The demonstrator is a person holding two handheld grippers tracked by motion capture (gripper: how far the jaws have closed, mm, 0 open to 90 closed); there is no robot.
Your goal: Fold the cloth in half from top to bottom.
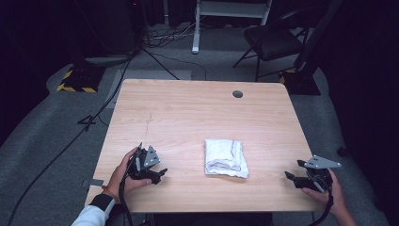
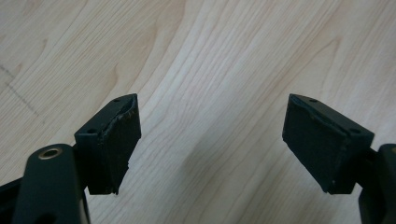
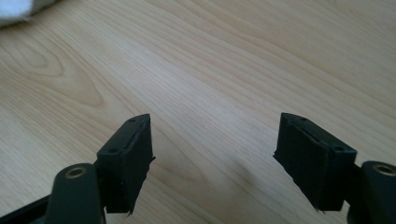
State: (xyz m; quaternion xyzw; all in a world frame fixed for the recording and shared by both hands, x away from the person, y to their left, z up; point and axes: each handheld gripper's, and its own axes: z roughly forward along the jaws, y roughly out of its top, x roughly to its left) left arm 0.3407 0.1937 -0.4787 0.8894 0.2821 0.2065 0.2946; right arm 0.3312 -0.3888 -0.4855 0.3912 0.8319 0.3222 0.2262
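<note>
Both grippers' jaws released over wooden table [image 1: 188,117]; folded towel [image 1: 226,158] between; dark room.

The high view looks forward and down over the whole table [image 1: 197,108]. Each gripper view looks closely past its own jaws at that tabletop.

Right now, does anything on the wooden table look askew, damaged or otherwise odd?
Nothing serious. The folded white cloth lies near the middle of the light wooden table, slightly askew to its edges. The left gripper and the right gripper are both open and empty. One left pad has a slightly ragged edge.
</note>
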